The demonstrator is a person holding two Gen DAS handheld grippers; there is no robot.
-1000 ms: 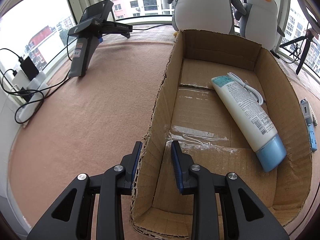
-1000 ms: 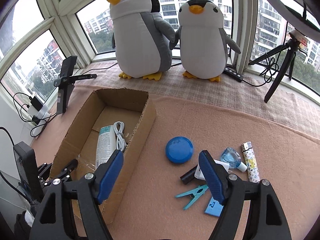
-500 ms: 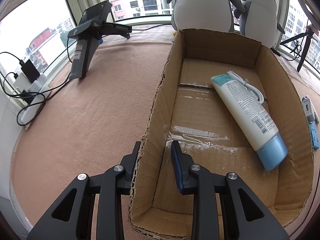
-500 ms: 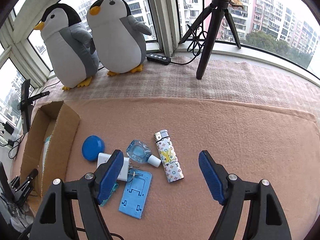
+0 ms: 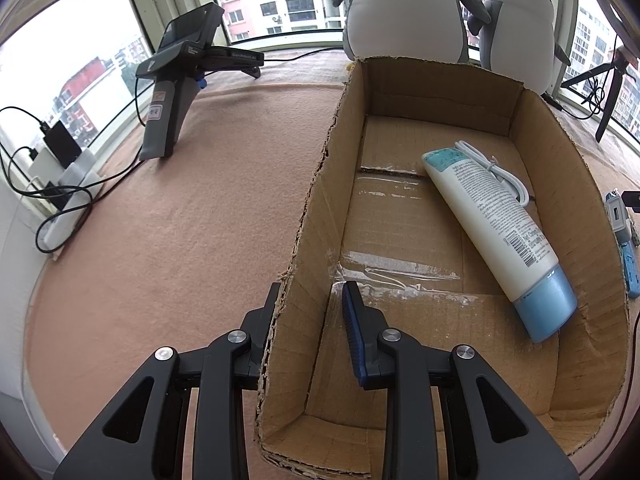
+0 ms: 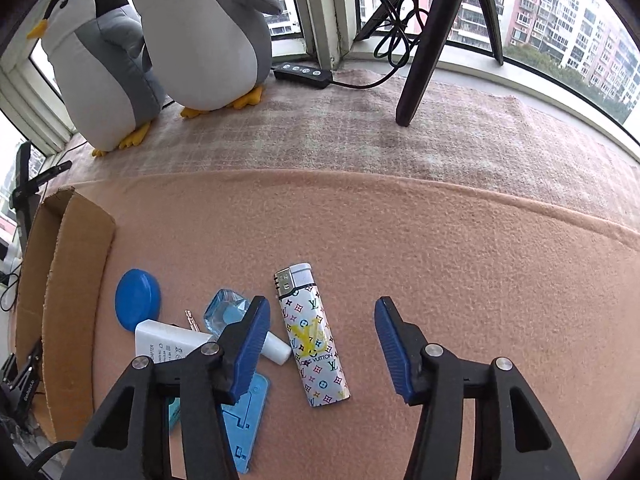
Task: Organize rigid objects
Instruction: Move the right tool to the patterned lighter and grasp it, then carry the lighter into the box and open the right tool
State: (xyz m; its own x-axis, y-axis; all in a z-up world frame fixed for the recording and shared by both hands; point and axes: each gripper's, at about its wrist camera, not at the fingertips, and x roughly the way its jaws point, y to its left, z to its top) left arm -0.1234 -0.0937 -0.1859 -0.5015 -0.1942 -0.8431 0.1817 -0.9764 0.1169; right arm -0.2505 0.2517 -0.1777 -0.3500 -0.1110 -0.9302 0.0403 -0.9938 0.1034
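This looks like a bay-window nook in a high-rise flat, set up for recording. Curved windows (image 6: 560, 20) show apartment blocks outside, two plush penguins (image 6: 200, 40) sit at the upper left on a blanket-covered surface (image 6: 440, 240), and a tripod (image 6: 432, 40) and power strip (image 5: 68, 216) stand nearby.

Two plush penguins (image 6: 200, 36), one lighter (image 6: 310, 336)

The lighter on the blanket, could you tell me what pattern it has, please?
The lighter is white with small multicoloured monogram symbols; clearest in the right wrist view.
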